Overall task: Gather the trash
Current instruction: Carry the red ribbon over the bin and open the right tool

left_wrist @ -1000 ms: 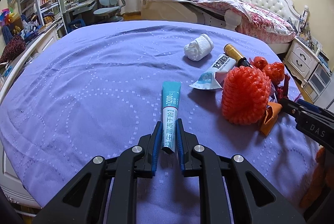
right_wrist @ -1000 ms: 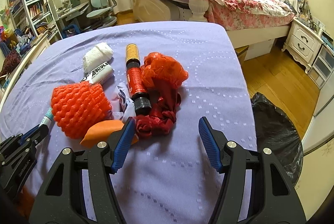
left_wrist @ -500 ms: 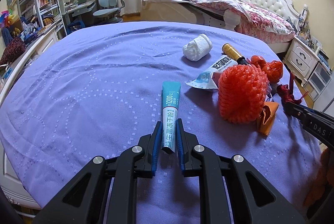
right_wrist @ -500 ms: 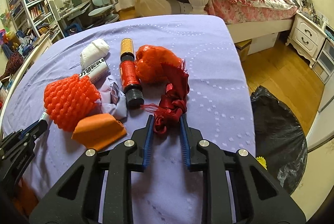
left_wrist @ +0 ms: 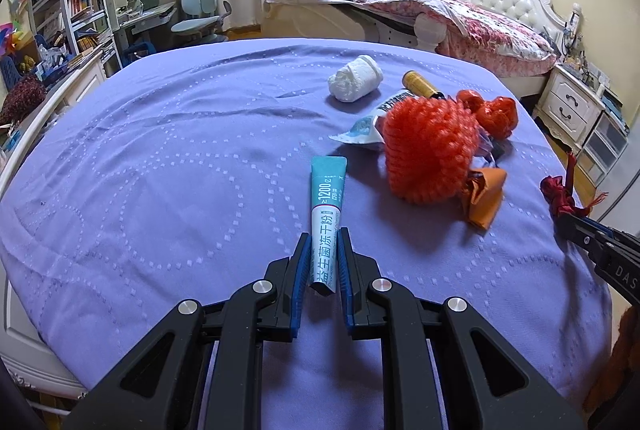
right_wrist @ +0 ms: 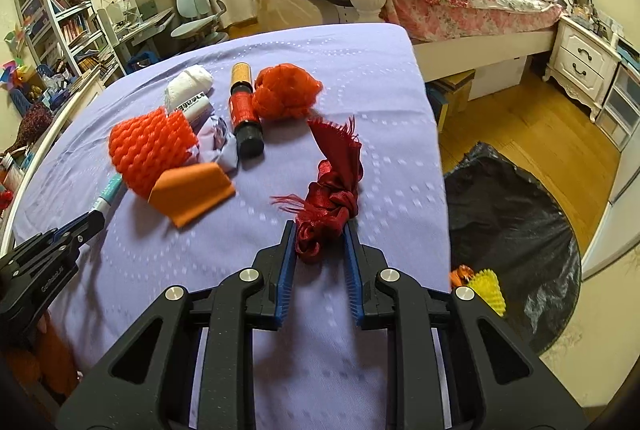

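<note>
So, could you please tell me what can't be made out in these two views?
- Trash bag contents: right wrist view, mostly hidden by the bag's folds and the bed's edge.
- Small print on the teal sachet: left wrist view, too small.
- Bottle: left wrist view, mostly behind the orange foam net.

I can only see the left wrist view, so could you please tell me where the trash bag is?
Observer: A black trash bag sits open on the wooden floor, just past the right edge of the purple bed cover.
Operator: Is anything in it yet?
Observer: Yes, a yellow spiky piece lies at its near rim.
Operator: What is the right gripper holding?
Observer: The right gripper is shut on a dark red ribbon, whose frayed end trails toward the orange mesh ball.
</note>
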The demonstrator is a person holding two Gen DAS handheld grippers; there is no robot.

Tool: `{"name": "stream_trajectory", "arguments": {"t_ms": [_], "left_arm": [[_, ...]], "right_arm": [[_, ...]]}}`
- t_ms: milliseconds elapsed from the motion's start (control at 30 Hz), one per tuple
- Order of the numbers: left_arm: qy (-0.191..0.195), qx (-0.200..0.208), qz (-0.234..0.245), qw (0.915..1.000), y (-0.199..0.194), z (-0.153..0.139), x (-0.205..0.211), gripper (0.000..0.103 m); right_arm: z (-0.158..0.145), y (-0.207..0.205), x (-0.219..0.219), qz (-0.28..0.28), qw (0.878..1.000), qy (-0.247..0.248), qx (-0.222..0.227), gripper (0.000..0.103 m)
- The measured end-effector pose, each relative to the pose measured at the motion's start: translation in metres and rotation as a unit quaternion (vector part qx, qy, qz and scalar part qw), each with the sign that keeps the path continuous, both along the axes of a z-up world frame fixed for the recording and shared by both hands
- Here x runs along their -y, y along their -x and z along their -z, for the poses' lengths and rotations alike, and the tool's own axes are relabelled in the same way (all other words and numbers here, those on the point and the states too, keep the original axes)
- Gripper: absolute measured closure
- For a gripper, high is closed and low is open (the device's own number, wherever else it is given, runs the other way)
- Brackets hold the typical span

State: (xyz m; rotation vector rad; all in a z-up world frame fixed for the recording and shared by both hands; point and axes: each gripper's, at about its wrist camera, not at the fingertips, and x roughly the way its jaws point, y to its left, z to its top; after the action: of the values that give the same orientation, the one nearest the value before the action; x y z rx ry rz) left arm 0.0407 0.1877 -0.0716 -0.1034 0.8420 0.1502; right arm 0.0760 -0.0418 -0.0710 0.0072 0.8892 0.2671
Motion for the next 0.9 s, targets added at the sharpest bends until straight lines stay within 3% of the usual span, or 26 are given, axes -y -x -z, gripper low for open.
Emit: {"name": "stream_trajectory", "arguments": {"t_ms": [500, 900], "left_arm": [[-0.002, 0.026, 0.044, 0.9987, 0.017, -0.014, 0.049, 0.087], [-0.011, 0.021, 0.082, 0.9963, 0.021, -0.008, 0.088, 0.087]], "right_arm": [[-0.005, 0.031, 0.046, 0.035, 0.999, -0.002, 0.014, 0.081], [0.002, 0.038, 0.084, 0.073, 0.997, -0.013, 0.012, 0.081]]}}
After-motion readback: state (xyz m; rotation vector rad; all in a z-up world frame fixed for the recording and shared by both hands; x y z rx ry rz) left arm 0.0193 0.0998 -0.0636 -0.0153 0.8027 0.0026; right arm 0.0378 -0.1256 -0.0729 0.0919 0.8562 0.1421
